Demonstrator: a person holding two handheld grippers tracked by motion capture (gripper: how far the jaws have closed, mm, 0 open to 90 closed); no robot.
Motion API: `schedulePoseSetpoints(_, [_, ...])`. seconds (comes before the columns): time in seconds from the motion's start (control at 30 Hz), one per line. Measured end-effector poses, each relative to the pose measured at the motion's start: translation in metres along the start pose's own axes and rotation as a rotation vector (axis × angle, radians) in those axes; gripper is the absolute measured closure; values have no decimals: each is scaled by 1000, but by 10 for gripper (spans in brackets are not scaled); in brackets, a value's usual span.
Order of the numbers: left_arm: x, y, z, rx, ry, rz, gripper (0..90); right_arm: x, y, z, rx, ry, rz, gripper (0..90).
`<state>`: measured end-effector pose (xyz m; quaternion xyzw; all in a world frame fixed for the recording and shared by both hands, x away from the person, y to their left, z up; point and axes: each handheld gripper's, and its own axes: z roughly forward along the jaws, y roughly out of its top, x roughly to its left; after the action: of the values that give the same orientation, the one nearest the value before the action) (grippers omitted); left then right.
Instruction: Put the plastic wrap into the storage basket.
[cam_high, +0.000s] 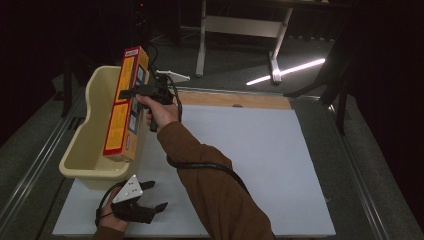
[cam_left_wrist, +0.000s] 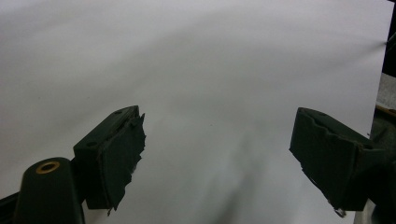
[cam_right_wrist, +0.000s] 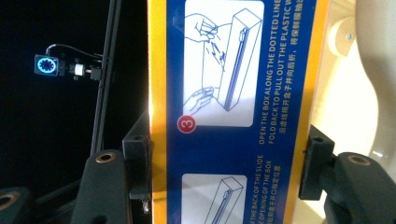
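High view shows the right gripper (cam_high: 131, 92) held out at the end of an arm stretched forward and to the left, the brown sleeve (cam_high: 210, 185) running diagonally up from the bottom edge. The right hand (cam_high: 159, 111) wraps the handle from below, wrist level, so the jaws point left toward the cream tub (cam_high: 90, 145). Between those jaws stands a long yellow and orange box (cam_high: 125, 102), clamped about its middle and tilted a little, its upper end leaning away from the person. The box's lower end sits down at the tub's near right rim; whether it touches the tub I cannot tell.

Right gripper view has the box (cam_right_wrist: 229, 112) square ahead, its blue panel of printed diagrams crossing the frame, with 1 black pad pressed on each long edge: a firm grip. The tub's pale wall (cam_right_wrist: 359, 93) lies just beyond on the right.

Low and near the person, the left gripper (cam_high: 152, 196) rests on the white sheet (cam_high: 260, 165), the left hand (cam_high: 112, 217) behind it, pointing right. Left gripper view shows its 2 jaws spread wide, holding nothing, above the bare sheet (cam_left_wrist: 210, 70).
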<state>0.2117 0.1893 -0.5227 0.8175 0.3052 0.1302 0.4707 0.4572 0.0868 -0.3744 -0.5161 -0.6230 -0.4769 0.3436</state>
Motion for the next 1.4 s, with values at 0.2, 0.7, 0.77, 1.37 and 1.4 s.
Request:
schedulePoseSetpoints(0.2, [0, 0, 0, 1, -1, 1, 170, -5, -5, 13, 2, -15, 27, 388])
schedulePoseSetpoints(0.7, [0, -1, -2, -1, 13, -4, 160, -17, -12, 36, 4, -88, 54, 386])
schedulePoseSetpoints(0.77, [0, -1, -2, -1, 16, -3, 157, -17, -12, 39, 2, -99, 52, 386])
schedulePoseSetpoints(1.37, [1, -1, -3, -6, 22, -2, 157, -26, -18, 52, 22, -201, 52, 383])
schedulePoseSetpoints(1.4, [1, -1, -3, -7, 21, -4, 157, -26, -17, 52, 23, -204, 52, 382])
